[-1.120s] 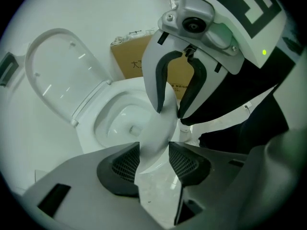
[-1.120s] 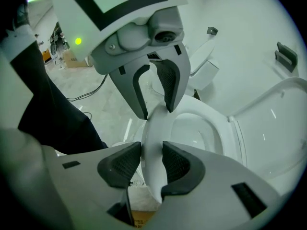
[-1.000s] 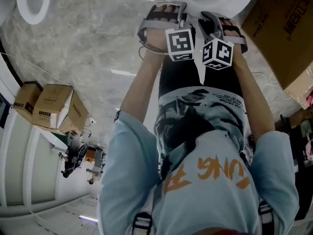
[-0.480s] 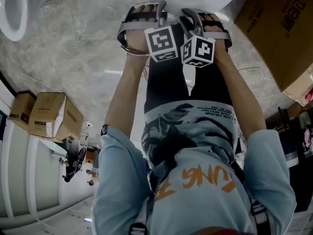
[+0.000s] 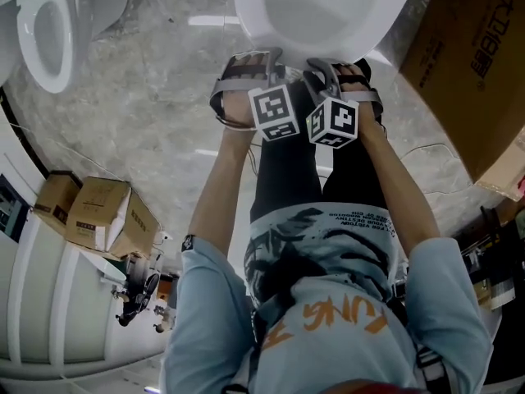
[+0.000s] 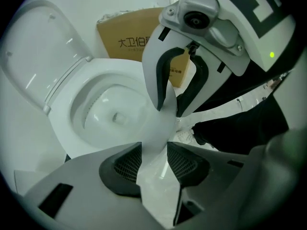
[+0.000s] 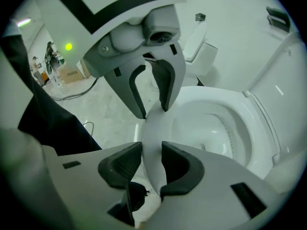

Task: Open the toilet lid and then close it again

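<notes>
Both claws have come lower since the earlier head view, and more of the white toilet now shows above them. The left claw (image 6: 156, 162) and the right claw (image 7: 151, 162) sit side by side at the front of the toilet bowl (image 6: 108, 111), pointing steeply down.

Each claw is clenched on the thin white front rim (image 6: 157, 123) of the bowl, which fills the gap between its dark pads. The left claw's jaws have just been closing a little further on it. Whether that rim is the seat ring or the bowl's own edge I cannot tell.

The toilet lid (image 6: 36, 51) stands raised behind the bowl, tilted back on its hinges, and the bowl's inside lies open to both claw views. A brown cardboard box (image 5: 467, 64) stands just beside the bowl, and a second toilet (image 5: 49, 27) stands well apart from it across the marbled floor (image 5: 148, 121).

As I judge it, the opening half is done. The closing half is left, and neither claw is on the lid. Both would have to let go of the rim and reach back over the bowl to bring the lid down.
</notes>
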Motion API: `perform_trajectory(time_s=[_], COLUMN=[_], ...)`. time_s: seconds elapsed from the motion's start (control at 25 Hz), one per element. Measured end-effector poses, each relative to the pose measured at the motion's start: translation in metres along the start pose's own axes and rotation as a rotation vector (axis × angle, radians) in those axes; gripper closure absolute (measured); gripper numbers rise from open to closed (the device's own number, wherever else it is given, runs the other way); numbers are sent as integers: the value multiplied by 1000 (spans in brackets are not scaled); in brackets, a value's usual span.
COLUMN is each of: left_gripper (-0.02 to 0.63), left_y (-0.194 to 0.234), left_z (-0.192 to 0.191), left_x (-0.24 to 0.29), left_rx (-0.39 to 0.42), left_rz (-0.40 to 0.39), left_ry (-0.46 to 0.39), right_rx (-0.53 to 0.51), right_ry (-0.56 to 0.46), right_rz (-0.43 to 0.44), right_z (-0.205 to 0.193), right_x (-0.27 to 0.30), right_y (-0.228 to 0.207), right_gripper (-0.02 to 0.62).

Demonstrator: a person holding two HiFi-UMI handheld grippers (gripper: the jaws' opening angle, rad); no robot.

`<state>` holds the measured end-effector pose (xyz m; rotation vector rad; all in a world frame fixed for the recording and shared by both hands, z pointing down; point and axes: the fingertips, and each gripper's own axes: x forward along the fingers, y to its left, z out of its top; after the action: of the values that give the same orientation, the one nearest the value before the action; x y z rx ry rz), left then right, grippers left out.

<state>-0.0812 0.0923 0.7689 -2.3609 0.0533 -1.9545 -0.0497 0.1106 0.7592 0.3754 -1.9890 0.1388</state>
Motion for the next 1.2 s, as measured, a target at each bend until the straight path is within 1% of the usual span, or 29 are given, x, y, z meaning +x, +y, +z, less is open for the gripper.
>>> perform_trajectory(time_s=[0.08, 0.12, 0.16, 0.24, 0.32, 0.36, 0.44, 0.52, 0.68, 0.76, 0.84, 0.96, 1.08, 1.2], left_gripper=[420, 479, 563, 565, 572, 575, 580, 580, 580, 580, 580, 580, 580, 578], left_y=[2, 5, 10, 28, 53, 67, 100, 132, 189, 216, 241, 275, 306, 341], left_z=[3, 8, 15, 29, 42, 48, 60, 72, 98, 114, 132, 160, 186, 213], left_x=[-7, -13, -21, -41, -64, -76, -101, -125, -170, -192, -213, -245, -278, -311], left_rx=[-40, -71, -117, -249, -394, -457, -557, -621, -693, -707, -698, -682, -675, -650], left_rz=[-13, -8, 4, 32, 69, 92, 140, 184, 262, 291, 320, 361, 413, 473], left_ry=[-15, -38, -71, -147, -219, -253, -319, -376, -464, -504, -541, -597, -649, -701], right_rx=[76, 119, 160, 244, 356, 419, 535, 611, 658, 724, 790, 835, 859, 848], right_ry=[-18, -33, -51, -90, -138, -163, -215, -267, -334, -391, -449, -502, -563, -607], right_rz=[26, 28, 20, -19, -74, -99, -137, -165, -219, -218, -224, -271, -325, -415], right_z=[1, 2, 3, 4, 6, 7, 9, 13, 21, 27, 33, 36, 38, 38], right_x=[-7, -13, -20, -38, -62, -75, -99, -122, -165, -186, -207, -238, -272, -310], right_y=[-6, -11, -18, -41, -72, -89, -125, -158, -204, -220, -238, -267, -302, -347], right_gripper=[428, 454, 481, 517, 565, 575, 581, 581, 581, 581, 581, 581, 581, 581])
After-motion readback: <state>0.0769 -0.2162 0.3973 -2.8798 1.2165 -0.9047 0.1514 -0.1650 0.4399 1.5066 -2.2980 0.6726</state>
